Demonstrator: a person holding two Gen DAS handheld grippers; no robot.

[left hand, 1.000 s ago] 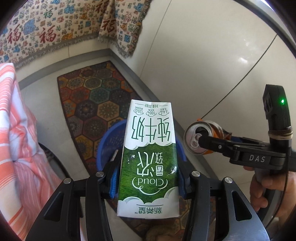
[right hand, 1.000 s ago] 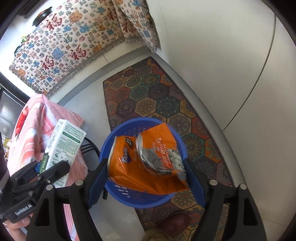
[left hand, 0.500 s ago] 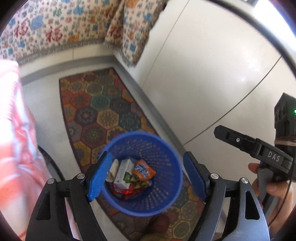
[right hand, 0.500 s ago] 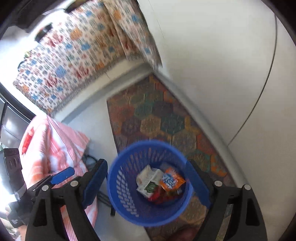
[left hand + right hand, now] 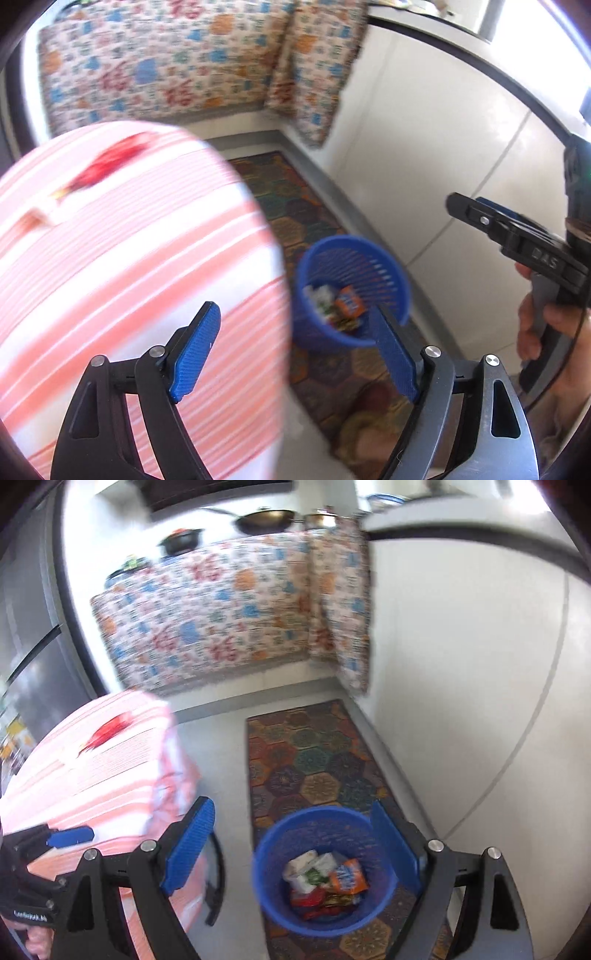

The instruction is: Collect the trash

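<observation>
A blue trash basket [image 5: 280,834] stands on the patterned rug and holds the milk carton [image 5: 310,875], the orange can [image 5: 347,877] and other wrappers. It also shows in the left wrist view [image 5: 391,273]. My left gripper [image 5: 295,354] is open and empty, above the edge of the pink striped table [image 5: 129,258]. My right gripper [image 5: 291,845] is open and empty above the basket; it also shows in the left wrist view [image 5: 491,218]. A red wrapper [image 5: 107,166] lies on the table, also in the right wrist view [image 5: 110,729].
A patterned rug [image 5: 306,753] runs along the white wall. A cloth-covered counter [image 5: 207,613] with pans stands behind. A small pale scrap [image 5: 37,218] lies on the table near the red wrapper. The view is motion blurred.
The left gripper let go of the milk carton and the right let go of the orange can; both fell into the basket. Both grippers then rose and swung toward the table.
</observation>
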